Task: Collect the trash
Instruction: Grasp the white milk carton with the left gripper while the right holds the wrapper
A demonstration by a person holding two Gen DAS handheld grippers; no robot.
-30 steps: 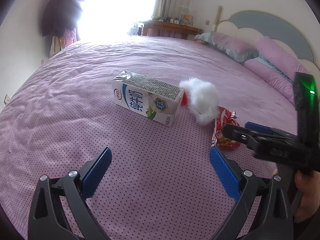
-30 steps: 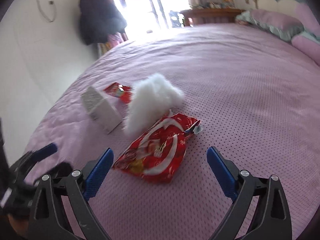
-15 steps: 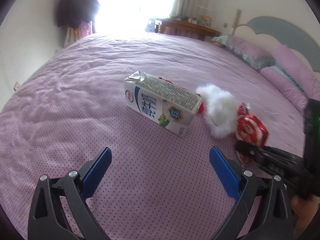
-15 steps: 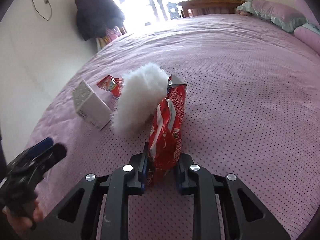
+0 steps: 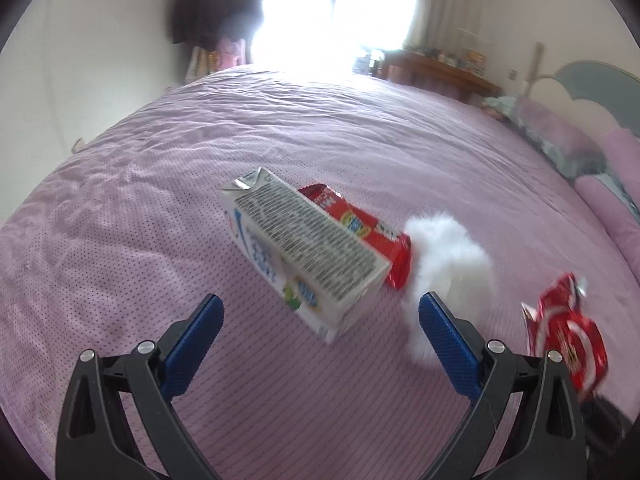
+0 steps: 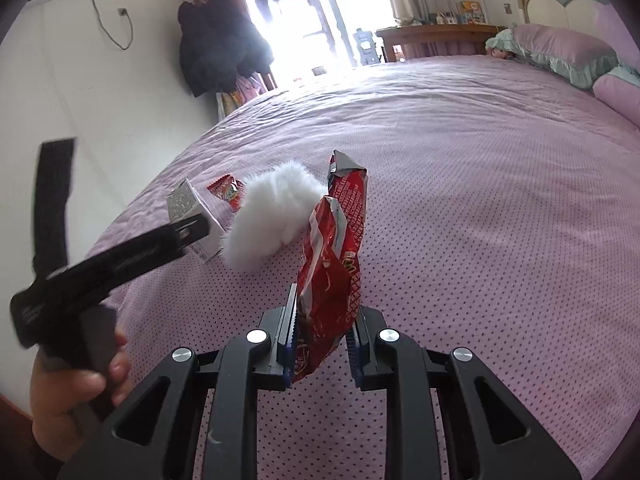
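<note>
We see the bed (image 6: 500,184) filling both views, its purple dotted cover running wide and bare to the right of the trash, with pillows (image 6: 560,50) at the far right edge and the wall close along its left edge. The milk carton (image 5: 308,256) lies on its side near the middle of the cover, a flat red wrapper (image 5: 360,228) tucked just behind it and touching it, and a white fluffy ball (image 5: 448,276) just beside the wrapper's end. Our left gripper (image 5: 320,312) hangs spread wide in front of the carton, its blue pads to either side of the carton's near end and touching nothing. Our right gripper (image 6: 323,334) is clenched on the red snack bag (image 6: 336,264), which stands up from the jaws clear of the cover, near the fluffy ball. Compared with a second ago, that bag lay flat on the cover between spread fingers; half a second ago the jaws had closed on it, and now it sits higher. The left gripper has drawn nearer the carton.
</note>
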